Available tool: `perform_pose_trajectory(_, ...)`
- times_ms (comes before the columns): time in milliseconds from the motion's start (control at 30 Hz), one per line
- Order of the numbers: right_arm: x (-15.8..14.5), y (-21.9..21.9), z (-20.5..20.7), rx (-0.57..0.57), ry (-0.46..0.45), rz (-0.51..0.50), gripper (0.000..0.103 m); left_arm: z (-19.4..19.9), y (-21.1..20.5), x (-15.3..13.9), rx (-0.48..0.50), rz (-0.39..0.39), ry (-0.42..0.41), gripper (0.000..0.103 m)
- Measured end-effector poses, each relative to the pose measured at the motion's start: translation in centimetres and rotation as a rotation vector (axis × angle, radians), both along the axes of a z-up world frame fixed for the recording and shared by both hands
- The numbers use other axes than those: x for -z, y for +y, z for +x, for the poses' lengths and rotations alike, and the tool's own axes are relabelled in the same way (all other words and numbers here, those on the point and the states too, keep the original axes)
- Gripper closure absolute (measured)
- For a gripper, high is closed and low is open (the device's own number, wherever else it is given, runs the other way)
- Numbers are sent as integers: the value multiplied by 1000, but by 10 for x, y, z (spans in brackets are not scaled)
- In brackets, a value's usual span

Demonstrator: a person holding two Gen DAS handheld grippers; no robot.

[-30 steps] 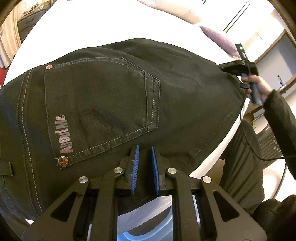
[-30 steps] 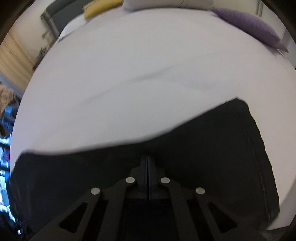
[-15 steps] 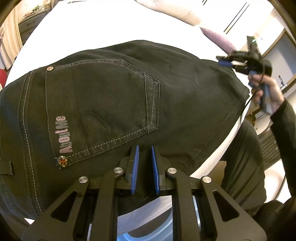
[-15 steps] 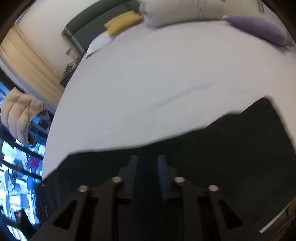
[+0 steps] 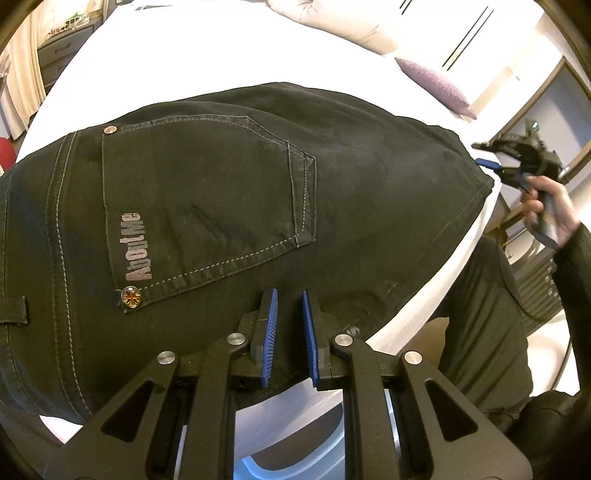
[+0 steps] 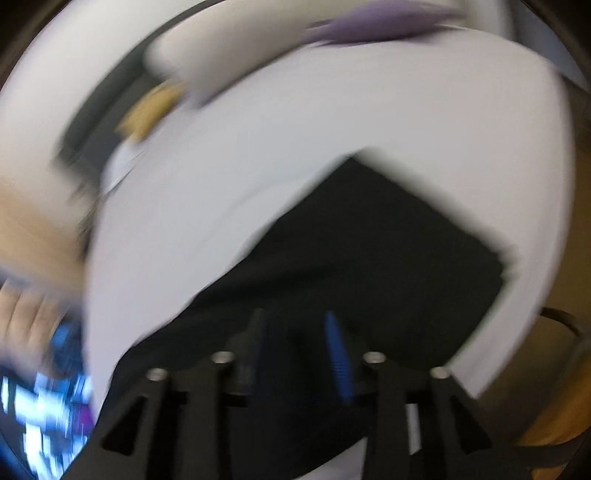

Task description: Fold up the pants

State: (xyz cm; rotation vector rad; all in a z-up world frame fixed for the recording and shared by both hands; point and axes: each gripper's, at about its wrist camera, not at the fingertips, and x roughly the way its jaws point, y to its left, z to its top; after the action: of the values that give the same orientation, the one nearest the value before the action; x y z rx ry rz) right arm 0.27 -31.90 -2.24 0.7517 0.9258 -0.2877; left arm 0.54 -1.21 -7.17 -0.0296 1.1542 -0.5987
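Observation:
Black jeans (image 5: 229, 192) lie folded on a white bed (image 5: 207, 48), back pocket and pink lettering facing up. My left gripper (image 5: 289, 295) is open and empty, its blue-padded fingers just above the near edge of the jeans. In the left wrist view my right gripper (image 5: 484, 154) is open, held in a hand above the right end of the jeans, clear of the cloth. The right wrist view is blurred: its gripper (image 6: 295, 317) is open over the dark jeans (image 6: 369, 251).
Pillows lie at the head of the bed: a white one (image 5: 332, 18) and a purple one (image 5: 436, 85). The bed's near edge (image 5: 424, 295) runs under the jeans. The person's dark-clad body (image 5: 480, 325) stands at the right. Drawers (image 5: 59, 48) stand far left.
My right gripper let go of the jeans' right end, opened, and lifted up and away to the right. The jeans have settled flat. My left gripper has not moved.

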Motion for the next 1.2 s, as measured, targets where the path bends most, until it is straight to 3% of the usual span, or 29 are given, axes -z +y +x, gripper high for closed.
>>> perform_pose_trajectory(100,13,41,14,-158,-25,205,57,1,-6,-1,17,20,1,89)
perform_pose_trajectory(200,39,47,2,-74,60,271,63,0,-8,0,19,26,5,89)
perform_pose_trajectory(233,41,40,-15,-35,21,323,63,-2,-8,0,21,29,6,90)
perform_pose_trajectory(367,32,23,-43,22,-69,422,41,-4,-5,-1,27,26,10,90)
perform_pose_trajectory(533,44,44,-51,4,-111,577,41,-3,-7,0,30,35,14,89)
perform_pose_trajectory(700,70,59,-40,-22,-57,663,45,-4,-6,-2,36,43,14,89)
perform_pose_trajectory(900,80,60,-81,-13,-73,710,47,-4,-9,0,41,48,14,89)
perform_pose_trajectory(967,87,77,-69,1,-78,737,48,-3,-9,0,45,48,17,89)
perform_pose_trajectory(1100,88,84,-64,-18,-77,762,56,-3,-10,1,49,52,17,89)
perform_pose_trajectory(1167,90,90,-62,-36,-69,763,78,-3,-11,1,50,55,18,89)
perform_pose_trajectory(1200,92,93,-62,-48,-65,758,85,-3,-11,1,52,57,18,89)
